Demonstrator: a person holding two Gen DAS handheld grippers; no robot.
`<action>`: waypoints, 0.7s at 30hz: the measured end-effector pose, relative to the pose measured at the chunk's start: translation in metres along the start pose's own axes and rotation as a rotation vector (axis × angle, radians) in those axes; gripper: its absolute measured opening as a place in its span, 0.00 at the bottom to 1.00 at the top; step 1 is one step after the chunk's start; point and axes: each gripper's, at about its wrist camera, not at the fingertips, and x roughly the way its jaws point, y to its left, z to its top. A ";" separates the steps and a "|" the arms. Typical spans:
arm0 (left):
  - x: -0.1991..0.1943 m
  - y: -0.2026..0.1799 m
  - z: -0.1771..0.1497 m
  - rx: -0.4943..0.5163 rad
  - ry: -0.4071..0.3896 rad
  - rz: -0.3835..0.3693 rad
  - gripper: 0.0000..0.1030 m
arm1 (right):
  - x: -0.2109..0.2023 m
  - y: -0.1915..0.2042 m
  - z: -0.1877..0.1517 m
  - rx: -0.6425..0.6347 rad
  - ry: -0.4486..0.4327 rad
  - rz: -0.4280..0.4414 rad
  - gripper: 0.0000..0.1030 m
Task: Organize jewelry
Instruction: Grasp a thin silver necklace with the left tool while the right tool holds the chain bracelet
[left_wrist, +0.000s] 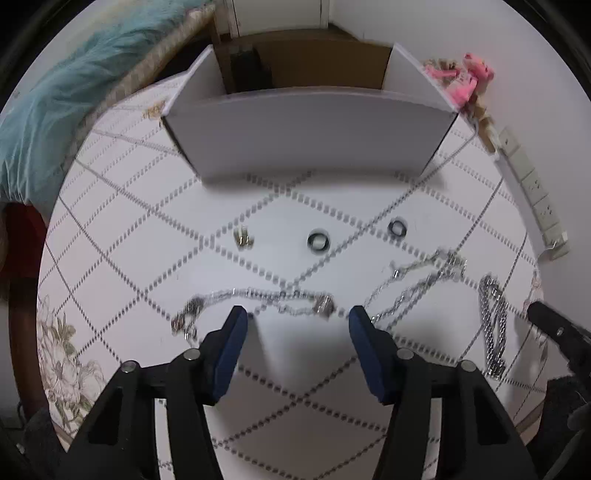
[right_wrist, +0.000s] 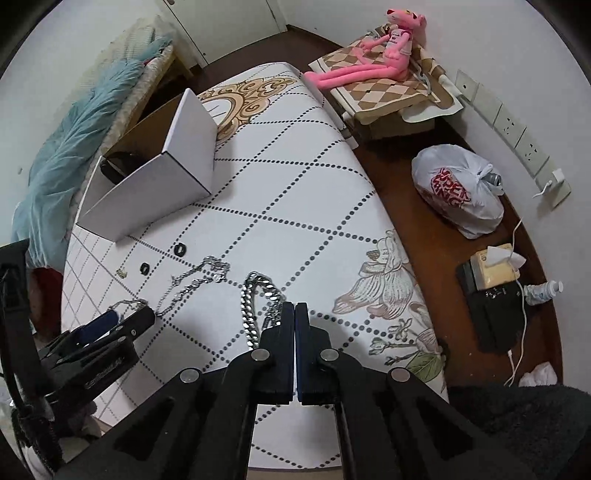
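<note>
Left gripper (left_wrist: 297, 314) fingers spread (over thin chain (left_wrist: 258, 297)), right gripper (right_wrist: 295, 308) fingers pressed together.

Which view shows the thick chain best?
Right wrist: the thick chain lies sharp and central, reaching the shut right gripper. Left wrist shows it blurred at the right edge.

Pink plush toy (right_wrist: 384, 55) sitting on checkered cloth (right_wrist: 388, 94) near wall. White plastic bag (right_wrist: 458, 192) with red print on brown floor (right_wrist: 395, 184). Tissue box (right_wrist: 495, 266) beside small bottle (right_wrist: 546, 290). Teal blanket (right_wrist: 74, 147) on bed, left. Wall sockets (right_wrist: 513, 129).
</note>
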 end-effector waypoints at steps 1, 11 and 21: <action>0.002 -0.002 0.001 0.012 0.000 -0.003 0.34 | 0.001 -0.001 0.000 -0.002 0.003 -0.002 0.01; -0.009 0.004 -0.004 -0.002 -0.040 -0.055 0.09 | -0.005 -0.006 -0.002 0.014 0.005 0.005 0.23; -0.045 0.055 -0.046 -0.106 -0.041 -0.091 0.09 | 0.012 0.013 -0.019 -0.040 0.045 -0.021 0.24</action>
